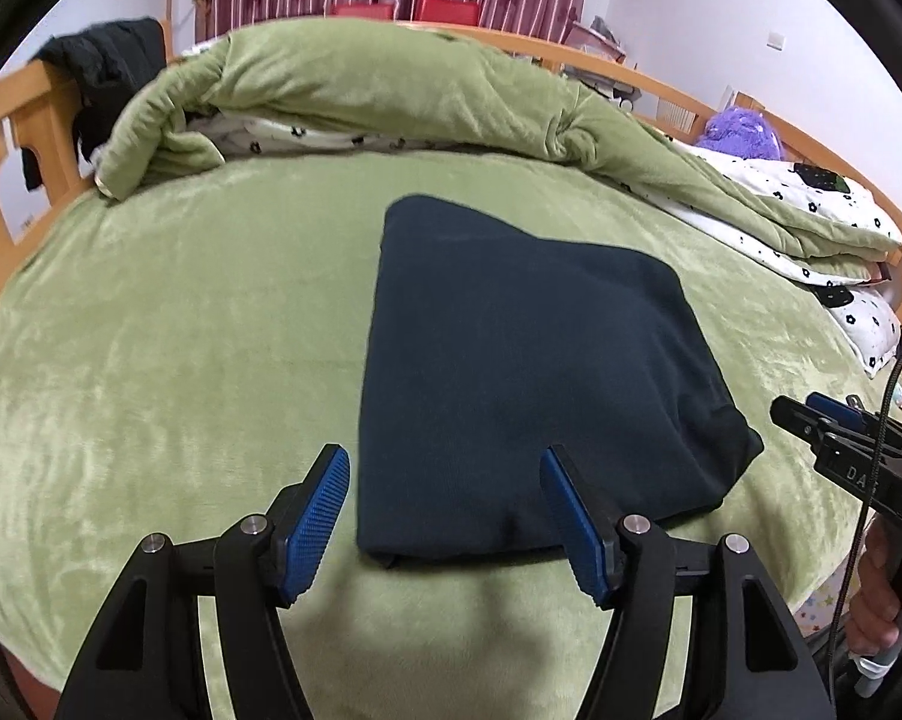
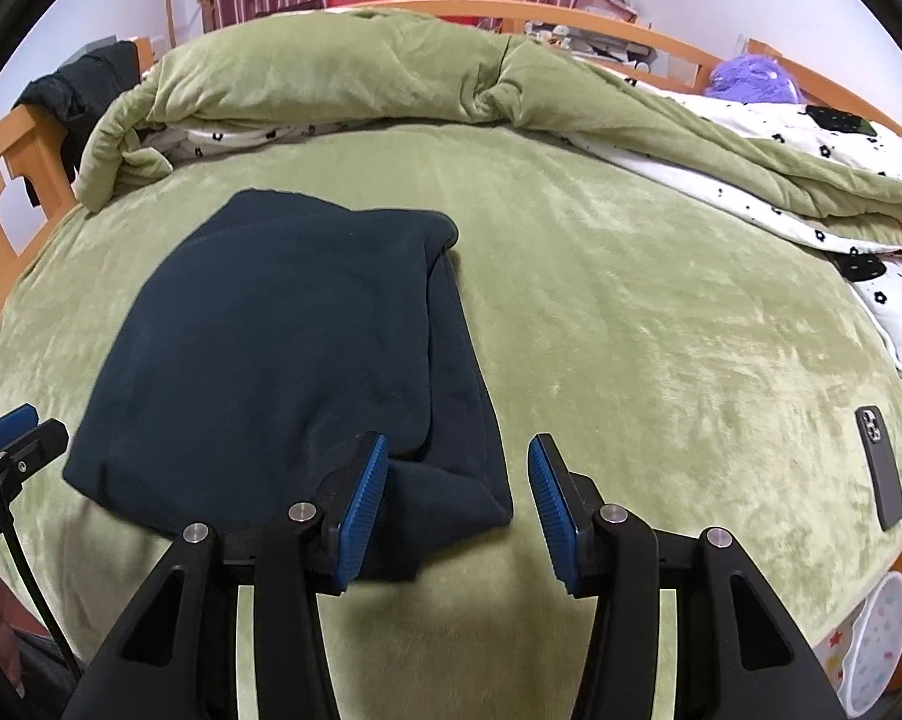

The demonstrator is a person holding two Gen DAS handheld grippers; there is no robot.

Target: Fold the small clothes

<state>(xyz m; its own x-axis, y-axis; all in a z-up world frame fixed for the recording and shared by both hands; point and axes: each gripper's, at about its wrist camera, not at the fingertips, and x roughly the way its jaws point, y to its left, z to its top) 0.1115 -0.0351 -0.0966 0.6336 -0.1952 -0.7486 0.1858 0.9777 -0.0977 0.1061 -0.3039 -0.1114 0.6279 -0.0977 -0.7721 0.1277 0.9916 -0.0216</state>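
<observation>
Dark navy garment lies folded in the middle of the frame on the green bed cover, below the rolled quilt at top. Left claw and right claw hang apart over its near corners, gripping nothing. A phone lies at lower right

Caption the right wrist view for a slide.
Open right gripper over the near edge of a folded dark garment on a green bedspread.
</observation>
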